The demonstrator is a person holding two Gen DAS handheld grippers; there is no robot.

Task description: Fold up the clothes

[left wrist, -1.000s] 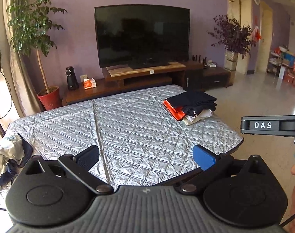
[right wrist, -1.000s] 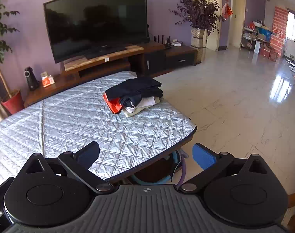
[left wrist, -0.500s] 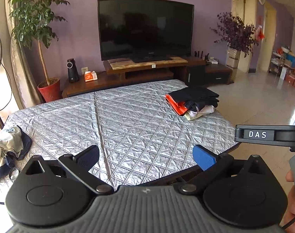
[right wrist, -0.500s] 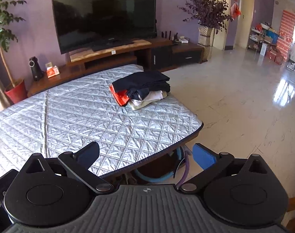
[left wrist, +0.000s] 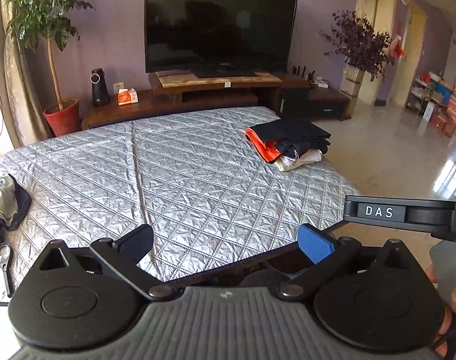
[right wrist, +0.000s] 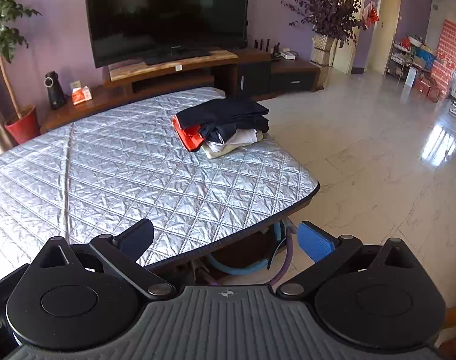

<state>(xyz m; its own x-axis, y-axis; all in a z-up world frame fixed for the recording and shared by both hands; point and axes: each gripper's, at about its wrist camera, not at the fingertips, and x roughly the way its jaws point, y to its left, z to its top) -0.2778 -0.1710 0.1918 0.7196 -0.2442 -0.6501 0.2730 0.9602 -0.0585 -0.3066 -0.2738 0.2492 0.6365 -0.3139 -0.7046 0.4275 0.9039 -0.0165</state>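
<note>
Left wrist view: left hand-held gripper (left wrist: 226, 241) was wide, nothing btwn its fingers, hovering over the near edge of the worktop (left wrist: 179, 186). Folded stack (left wrist: 288, 142) sat at the far right corner: dark piece on top, orange under it, pale ones at the bottom. Unfolded pile (left wrist: 5, 207) lay crumpled at the left edge, partly cut off by the frame, w/ a small ring-shaped item (left wrist: 2, 253) just beside it. Right unit's body (left wrist: 408, 213) showed at the right.

Right wrist view: right hand-held gripper (right wrist: 226, 240) was also wide and empty, near the worktop's right corner; stack lay well ahead, pile not in view.

Handling, as a guess: the pile's cloth looked soft, light and limp, so it'd sag and bunch. Best taken by an edge or corner, one per gripper, then dragged flat onto the bare middle.

Vs 1 s earlier: both views showed more of the worktop from a higher angle, the stack sat lower in frame, and the pile had slid toward the left border. Grippers' spread was unchanged.
</note>
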